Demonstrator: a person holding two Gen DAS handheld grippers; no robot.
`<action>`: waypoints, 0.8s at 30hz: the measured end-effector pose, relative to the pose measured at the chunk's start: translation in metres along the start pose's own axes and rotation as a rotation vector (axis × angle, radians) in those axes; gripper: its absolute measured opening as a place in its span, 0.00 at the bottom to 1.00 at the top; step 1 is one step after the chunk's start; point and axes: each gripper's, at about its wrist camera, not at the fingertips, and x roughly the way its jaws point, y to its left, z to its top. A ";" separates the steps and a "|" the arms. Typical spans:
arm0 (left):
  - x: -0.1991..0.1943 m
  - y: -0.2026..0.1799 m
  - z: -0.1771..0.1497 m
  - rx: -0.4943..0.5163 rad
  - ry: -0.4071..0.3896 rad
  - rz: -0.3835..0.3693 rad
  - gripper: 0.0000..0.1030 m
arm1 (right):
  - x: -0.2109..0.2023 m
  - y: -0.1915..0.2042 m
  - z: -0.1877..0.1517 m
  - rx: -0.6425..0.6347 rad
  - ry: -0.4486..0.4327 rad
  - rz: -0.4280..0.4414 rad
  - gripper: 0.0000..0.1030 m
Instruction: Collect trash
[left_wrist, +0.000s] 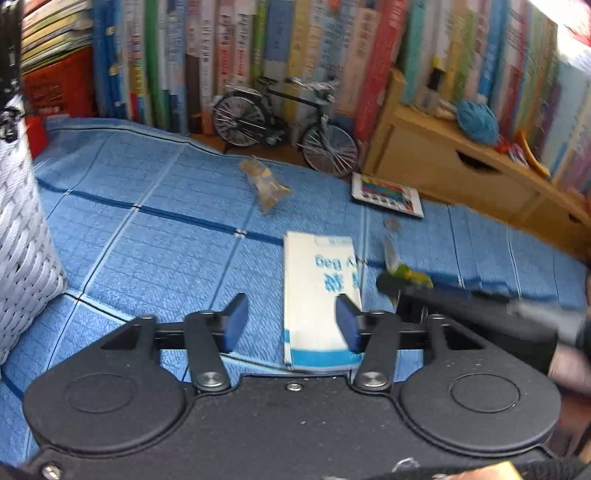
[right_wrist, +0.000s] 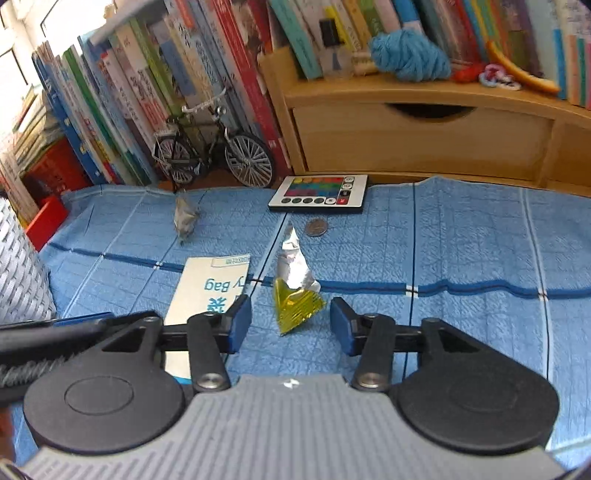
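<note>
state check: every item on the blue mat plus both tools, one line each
left tool: open, empty, over white bag
right tool: open, empty, straddling wrapper
white paper bag: flat on mat
yellow-and-silver wrapper: crumpled, on mat, ungripped
clear crumpled wrapper: on mat near bicycle, untouched
remote: flat, face up
coin: flat on mat
model bicycle: upright
woven basket: upright, contents hidden

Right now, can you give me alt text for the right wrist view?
The right tongs stand open just in front of a yellow and silver foil wrapper on a blue quilted mat, not touching it. A white paper bag lies to its left, with a crumpled clear wrapper, a coin and a remote control farther back.
</note>
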 end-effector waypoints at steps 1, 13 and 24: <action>0.000 -0.002 -0.001 0.013 0.002 -0.005 0.52 | 0.001 -0.001 0.002 -0.013 0.003 0.006 0.33; 0.036 -0.032 0.001 0.070 0.037 -0.011 0.71 | -0.018 -0.031 -0.004 0.049 -0.019 -0.036 0.16; 0.022 -0.028 0.002 0.070 -0.025 0.059 0.11 | -0.026 -0.034 -0.012 0.064 -0.019 -0.033 0.17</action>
